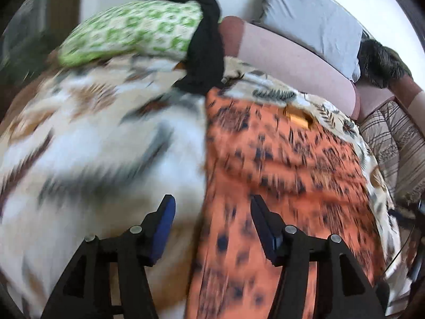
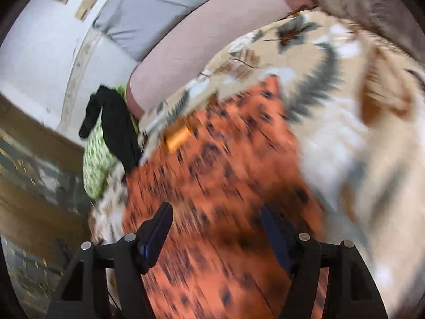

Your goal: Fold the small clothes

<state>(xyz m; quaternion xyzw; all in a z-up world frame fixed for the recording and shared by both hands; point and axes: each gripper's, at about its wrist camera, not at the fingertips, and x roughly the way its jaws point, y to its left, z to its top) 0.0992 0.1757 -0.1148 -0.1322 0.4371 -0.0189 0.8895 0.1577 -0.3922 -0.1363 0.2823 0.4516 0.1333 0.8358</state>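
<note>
An orange garment with dark spots [image 1: 287, 164] lies spread flat on a leaf-patterned blanket [image 1: 87, 138]; it also shows in the right wrist view [image 2: 220, 186]. A small orange tag [image 1: 298, 119] sits near its far edge, and shows in the right wrist view [image 2: 177, 137]. My left gripper [image 1: 212, 202] is open and empty, hovering over the garment's left edge. My right gripper [image 2: 216, 210] is open and empty, hovering over the garment. Both views are blurred.
A black garment [image 1: 207, 50] drapes over a green-patterned pillow [image 1: 132, 32] at the far end; both show in the right wrist view, garment [image 2: 119, 130], pillow [image 2: 98, 164]. A pink bolster [image 1: 292, 61] and a grey pillow [image 1: 310, 21] lie behind. A striped cushion [image 1: 393, 143] is at right.
</note>
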